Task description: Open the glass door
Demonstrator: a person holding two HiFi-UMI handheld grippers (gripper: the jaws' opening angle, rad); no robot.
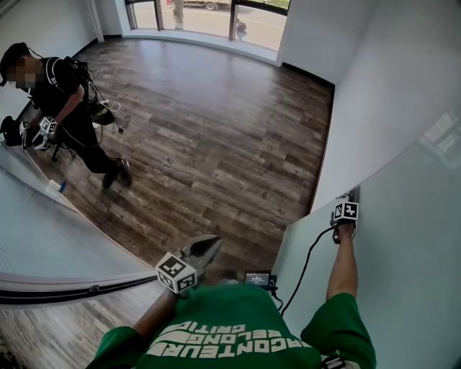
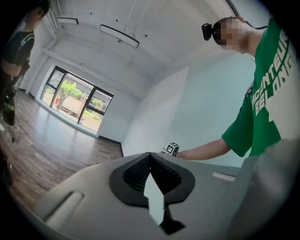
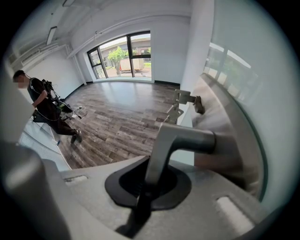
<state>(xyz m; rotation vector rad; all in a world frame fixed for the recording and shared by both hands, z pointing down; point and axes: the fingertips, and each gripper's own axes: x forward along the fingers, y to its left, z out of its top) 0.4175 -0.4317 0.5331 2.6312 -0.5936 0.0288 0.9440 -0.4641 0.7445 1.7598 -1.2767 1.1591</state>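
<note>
1. My right tongs [image 1: 348,205] are at the near edge of the frosted glass door [image 1: 410,238], which fills the right side of the head view.
2. In the right gripper view, those tongs [image 3: 150,180] are clamped tight on the metal lever handle [image 3: 180,140]. The lever runs up from between the jaws and bends toward the door [image 3: 234,70].
3. A latch [image 3: 185,98] sits on the door's edge above the handle, with wood floor [image 3: 122,122] visible past it.
4. A black cable [image 1: 306,267] trails from the right tongs back toward my body.
5. My left tongs [image 1: 205,249] are held out in front of my chest, well apart from the door.
6. In the left gripper view, the left tongs [image 2: 150,159] have their tips together and hold nothing.
7. Another person [image 1: 68,108] stands across the floor [image 1: 216,130] at far left, carrying tongs of their own.
8. A large window [image 1: 209,14] closes the far end of the room.
</note>
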